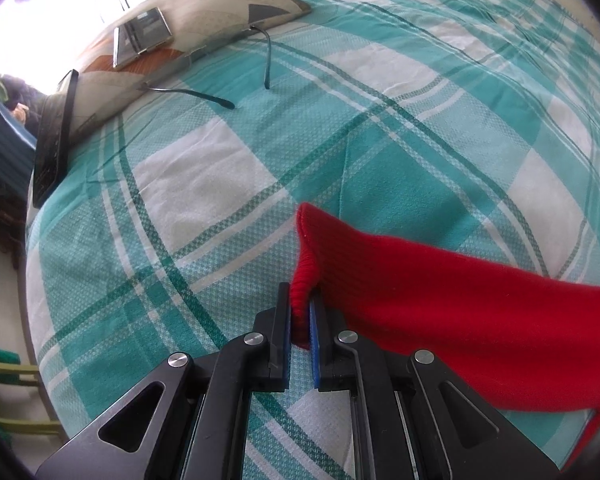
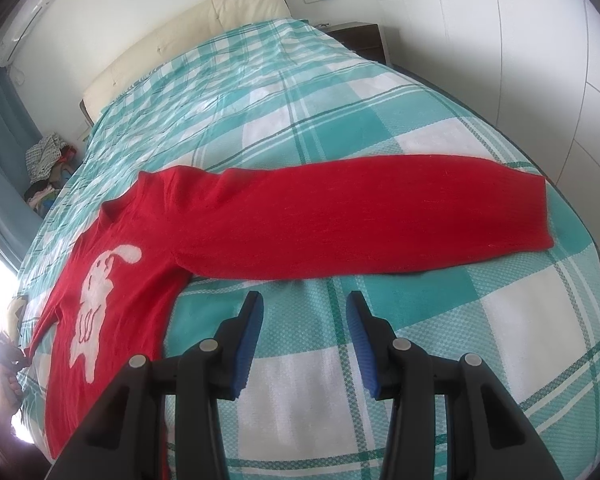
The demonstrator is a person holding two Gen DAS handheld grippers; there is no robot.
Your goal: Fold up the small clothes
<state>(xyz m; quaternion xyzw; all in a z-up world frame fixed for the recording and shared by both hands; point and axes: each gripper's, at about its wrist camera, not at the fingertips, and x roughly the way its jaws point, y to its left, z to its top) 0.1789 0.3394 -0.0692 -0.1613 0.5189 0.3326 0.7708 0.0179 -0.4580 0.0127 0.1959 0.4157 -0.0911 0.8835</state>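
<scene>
A red knit sweater [image 2: 148, 248] with a white rabbit figure [image 2: 96, 292] lies spread on the teal-and-white checked bedspread [image 2: 340, 128]. Its one sleeve [image 2: 380, 224] stretches flat to the right, just beyond my right gripper [image 2: 305, 312], which is open and empty above the bedspread. My left gripper [image 1: 300, 312] is shut on the ribbed cuff [image 1: 304, 280] of the other sleeve [image 1: 480, 320], which runs off to the right and is lifted a little at the cuff.
A patterned pillow [image 1: 204, 28] with a phone-like device [image 1: 140, 36] and cables [image 1: 268, 60] lies at the far left bed corner, next to a dark flat object [image 1: 56, 136]. A cream headboard [image 2: 204, 28], a dark nightstand [image 2: 360, 40] and a clothes pile [image 2: 48, 164] stand beyond the bed.
</scene>
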